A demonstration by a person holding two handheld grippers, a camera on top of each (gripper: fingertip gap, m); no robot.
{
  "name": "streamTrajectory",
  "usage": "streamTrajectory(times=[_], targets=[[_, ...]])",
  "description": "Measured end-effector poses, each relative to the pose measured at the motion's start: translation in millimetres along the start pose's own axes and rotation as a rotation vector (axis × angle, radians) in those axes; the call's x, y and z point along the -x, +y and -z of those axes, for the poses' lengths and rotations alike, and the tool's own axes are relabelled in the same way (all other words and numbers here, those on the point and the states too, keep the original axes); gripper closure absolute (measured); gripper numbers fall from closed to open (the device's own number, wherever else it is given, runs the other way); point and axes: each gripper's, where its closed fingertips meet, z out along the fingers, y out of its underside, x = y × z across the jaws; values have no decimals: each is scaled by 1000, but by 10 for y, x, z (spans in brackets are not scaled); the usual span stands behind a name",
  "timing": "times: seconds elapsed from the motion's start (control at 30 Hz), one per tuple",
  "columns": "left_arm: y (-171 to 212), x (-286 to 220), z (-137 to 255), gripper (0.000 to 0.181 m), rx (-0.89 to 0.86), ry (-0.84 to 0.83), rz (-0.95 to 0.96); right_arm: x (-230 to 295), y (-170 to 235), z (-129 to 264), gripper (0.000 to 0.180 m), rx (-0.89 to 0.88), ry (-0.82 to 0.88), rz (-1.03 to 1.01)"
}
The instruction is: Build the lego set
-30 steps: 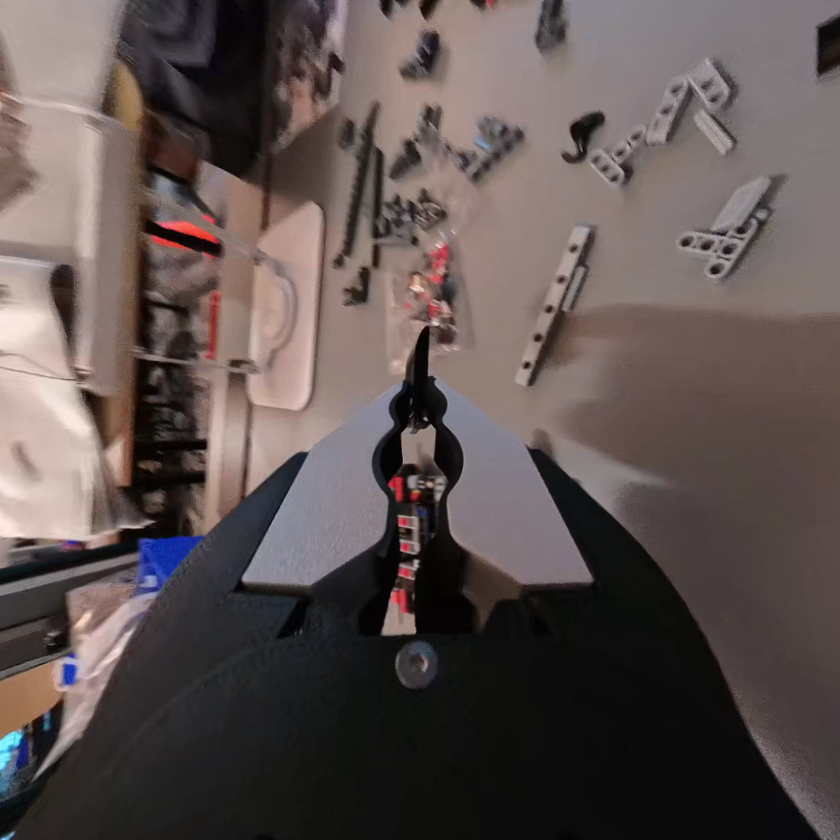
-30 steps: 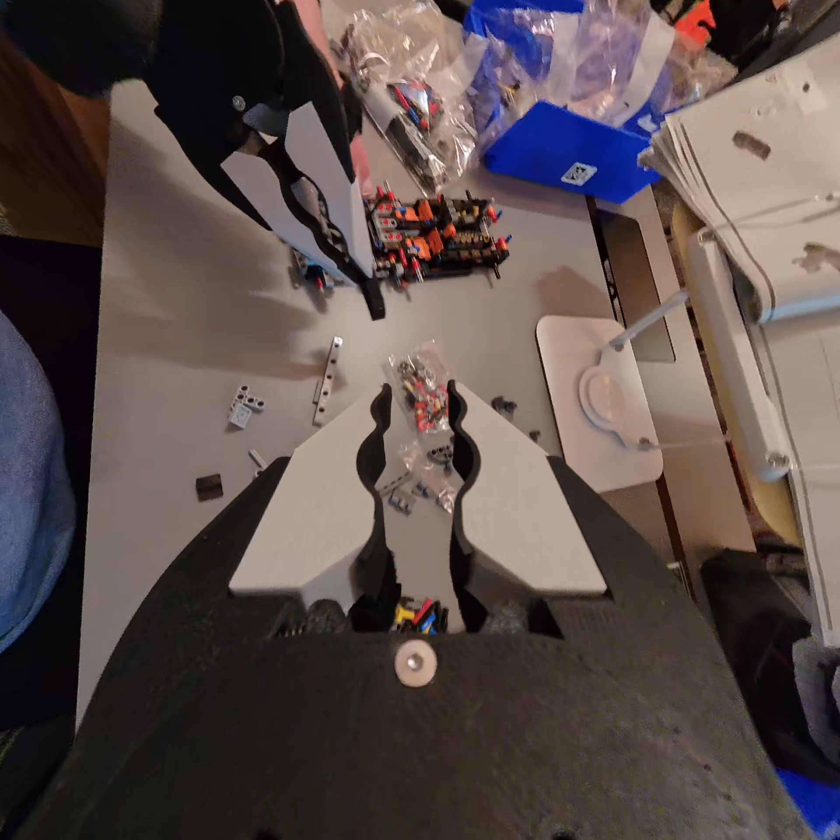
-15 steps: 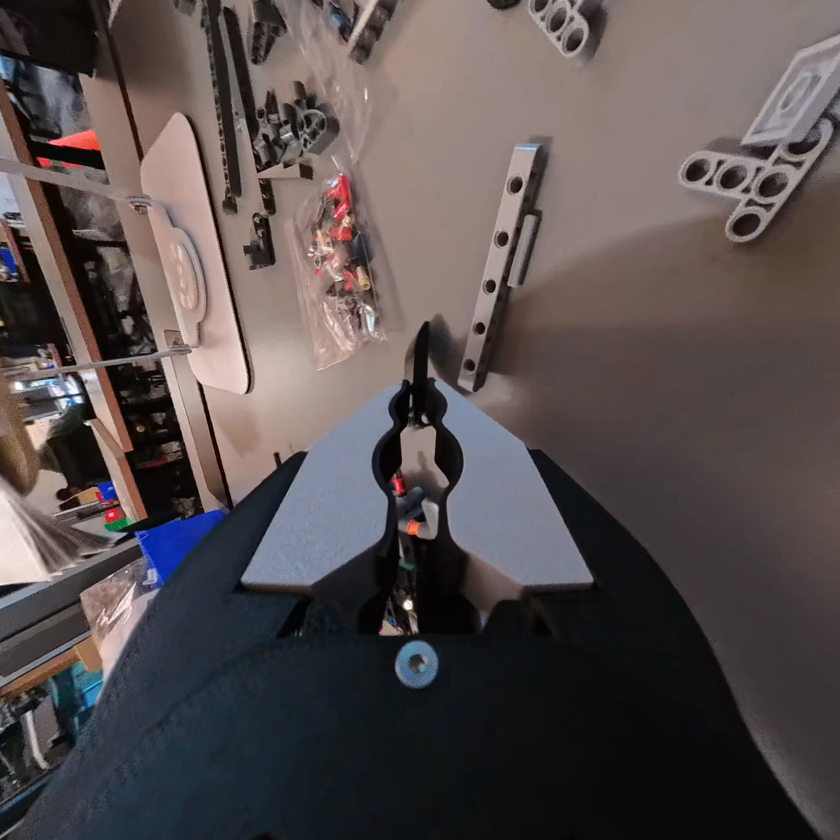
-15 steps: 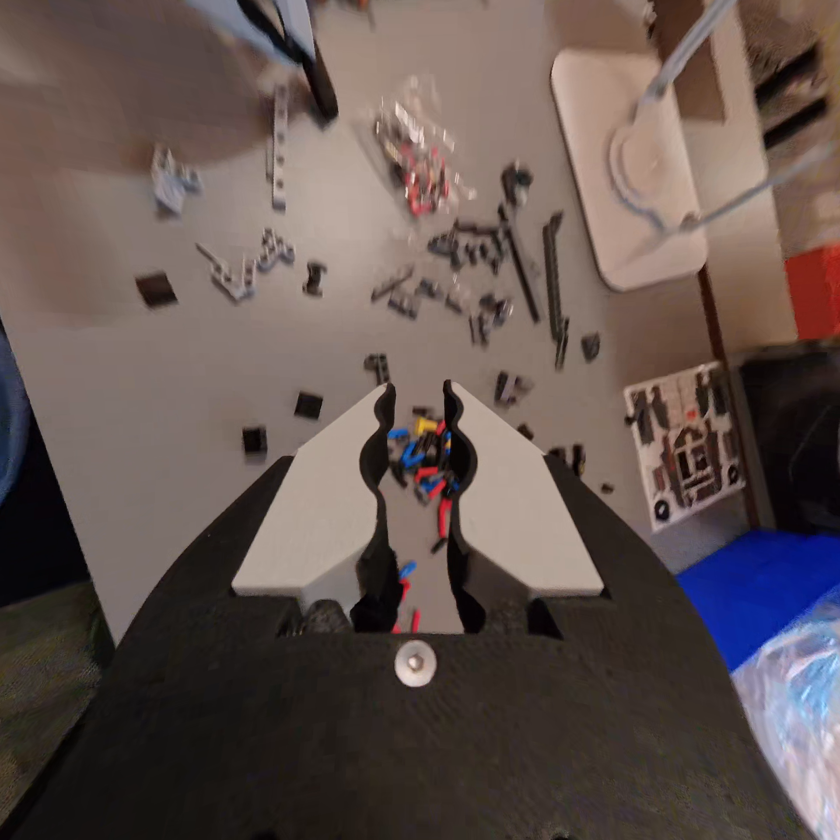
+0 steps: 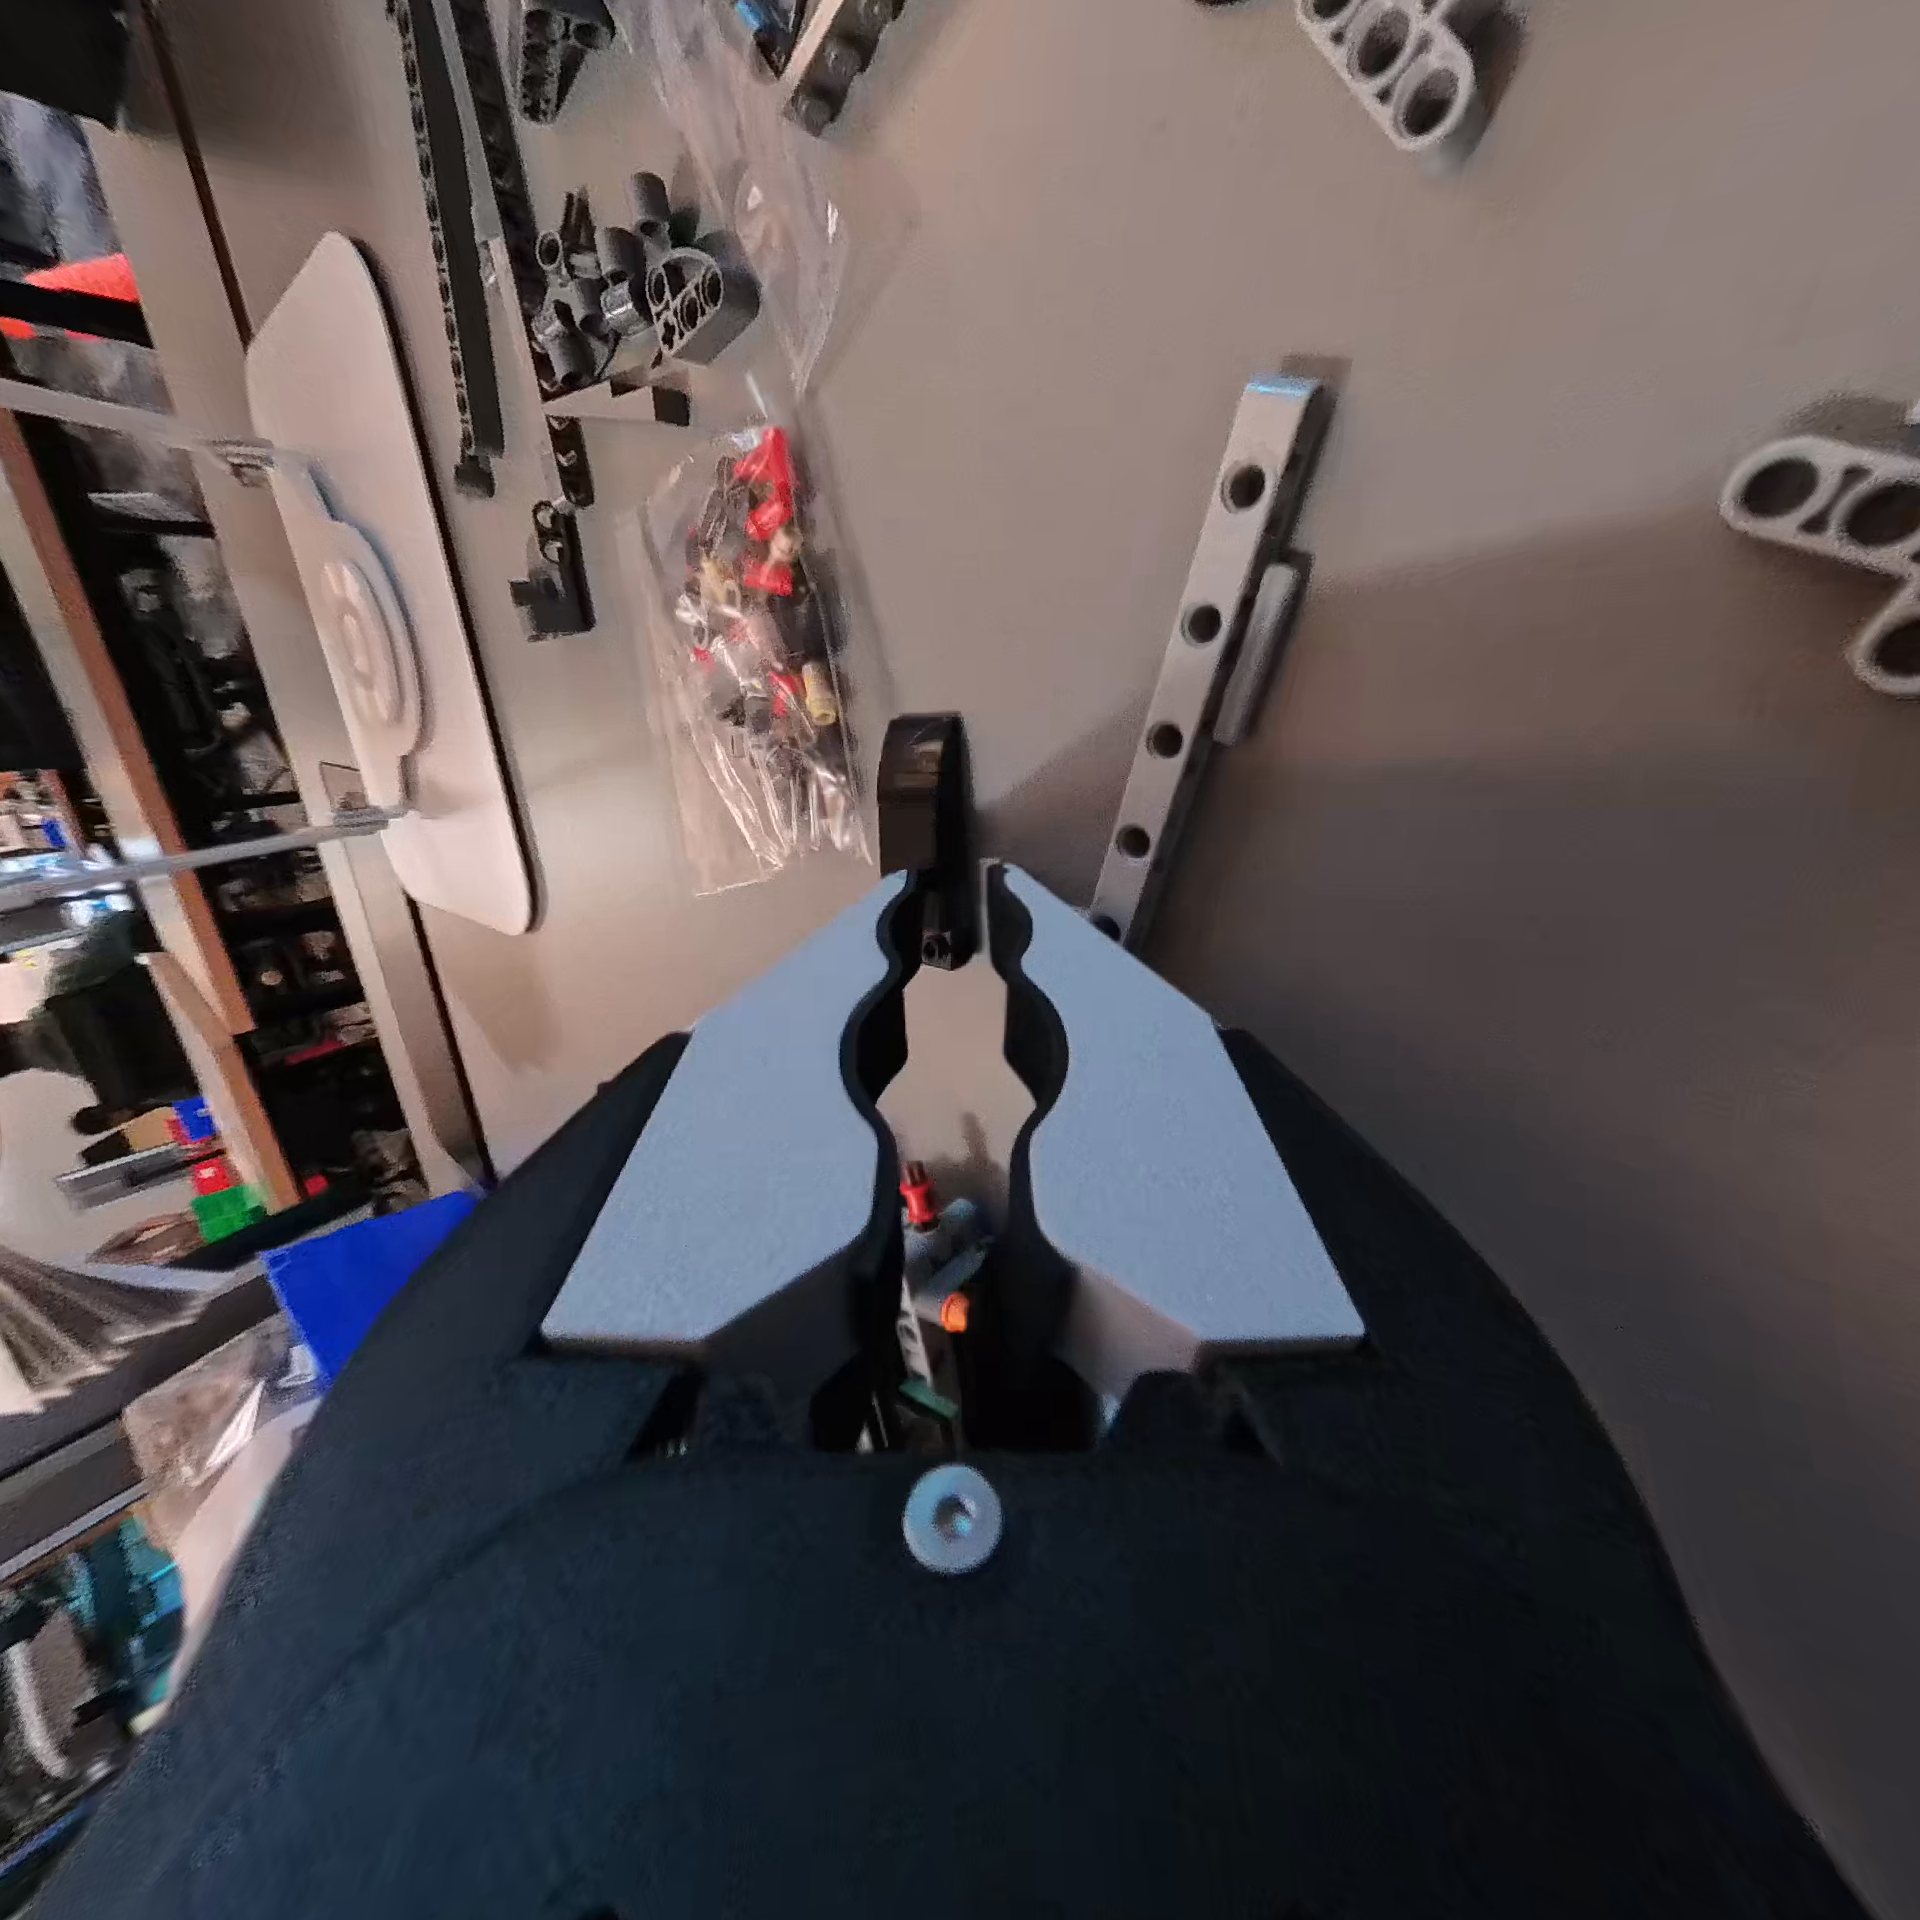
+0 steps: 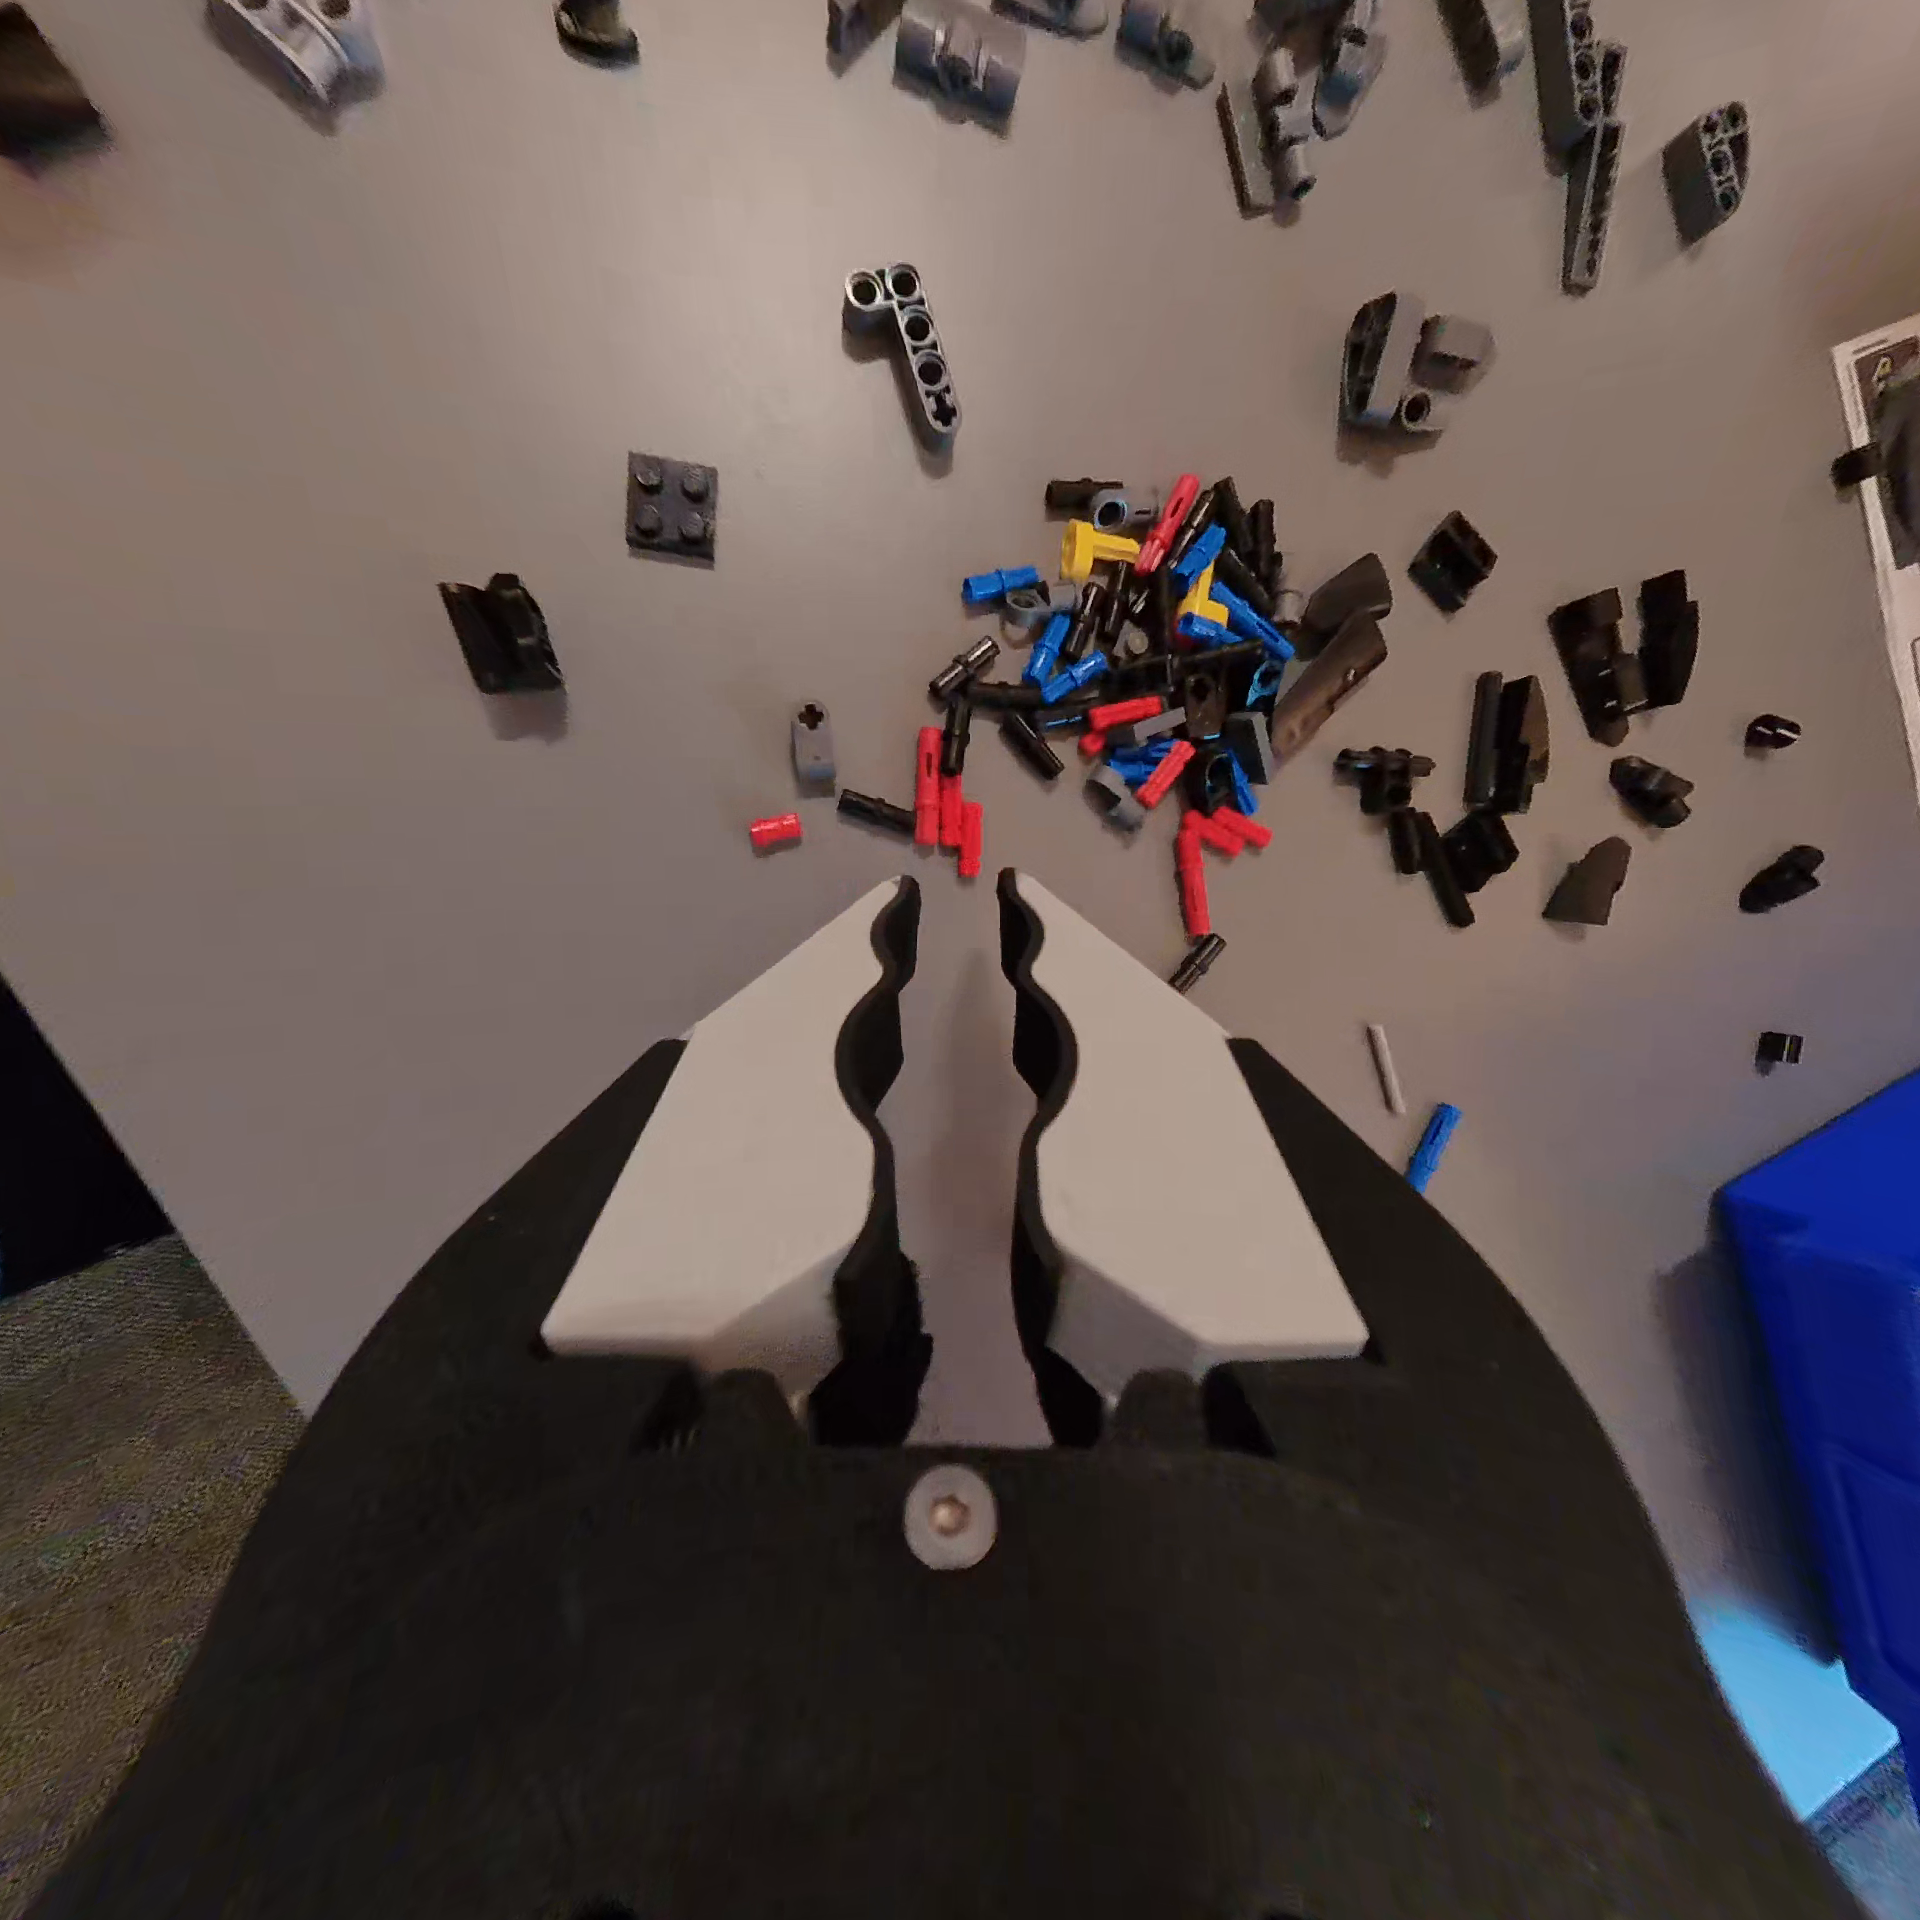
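Observation:
My left gripper [image 5: 948,883] hangs low over the grey table [image 5: 1455,1039], jaws slightly apart. A black curved lego piece [image 5: 920,800] stands between the tips, leaning on the left finger with a gap to the right one. A long grey beam [image 5: 1205,644] lies just right of it. A bit of the built model [image 5: 935,1278] shows between the fingers. My right gripper [image 6: 958,888] is open and empty. It sits just short of a pile of blue, black, red and yellow pins [image 6: 1132,655], with some red pins [image 6: 945,800] nearest the tips.
A clear bag of small parts [image 5: 758,644], dark beams [image 5: 468,260] and a white lamp base [image 5: 364,582] lie to the left. Loose black pieces [image 6: 1507,748], a 2x2 plate [image 6: 672,507] and a grey L-beam [image 6: 914,343] surround the pile. A blue box [image 6: 1829,1351] stands right; the table edge [image 6: 156,1091] runs left. The 2x2 plate [image 6: 672,507] lies some 8 cm from my right tips, 20 cm from my left tips.
My left gripper moved down toward the table and its jaws opened off the black piece, which has turned. My right gripper swung from the model area to the pin pile and came closer.

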Motion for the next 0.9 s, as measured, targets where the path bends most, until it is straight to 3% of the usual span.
streamTrajectory(times=[0.03,0.33,0.57,0.9], targets=[[0,11,1,168,3,14,12,-10,14,-17,167,4,4,2],[23,228,253,149,-60,-10,107,-293,171,180,169,-32,45,-71],[-299,287,559,157,-214,-59,161,-561,189,253,162,-54,108,-111],[-507,223,638,161,-296,-32,192,-530,19,119,165,-94,5,-84]])
